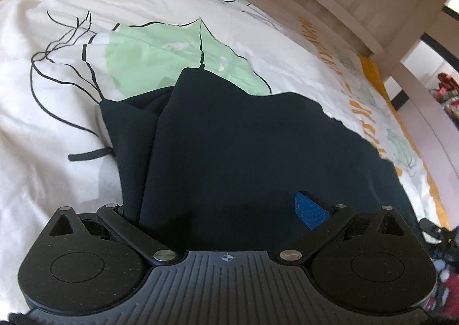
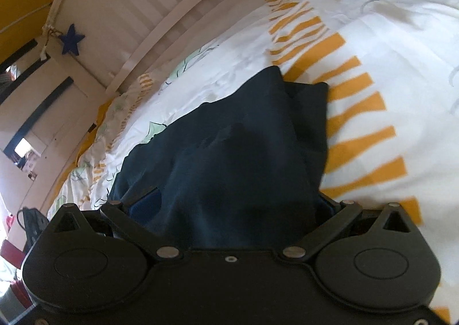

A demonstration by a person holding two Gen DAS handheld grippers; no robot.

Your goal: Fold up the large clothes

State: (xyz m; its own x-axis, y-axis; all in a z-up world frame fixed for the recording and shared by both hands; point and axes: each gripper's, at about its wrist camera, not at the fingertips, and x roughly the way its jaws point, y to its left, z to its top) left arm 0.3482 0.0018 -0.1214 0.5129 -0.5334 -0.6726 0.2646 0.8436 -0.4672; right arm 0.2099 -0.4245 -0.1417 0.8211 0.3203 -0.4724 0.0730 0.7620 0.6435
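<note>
A dark navy garment (image 1: 229,138) lies bunched on the bed, with folded layers along its left side. It spreads over my left gripper (image 1: 218,204) and hides the left finger. Only the blue pad (image 1: 309,210) of the right finger shows, and the jaws stand wide apart, open. In the right wrist view the same garment (image 2: 243,138) rises to a peak and drapes between the fingers of my right gripper (image 2: 235,201). That gripper is open too, with its blue pads (image 2: 146,204) peeking out at each side of the cloth.
The bed cover (image 1: 43,81) is white with green leaf shapes and orange stripes (image 2: 358,135). A white wooden bed rail (image 2: 160,3) runs along the far side, with a blue star (image 2: 71,39) hanging on it. Cluttered items (image 1: 441,239) sit past the bed's right edge.
</note>
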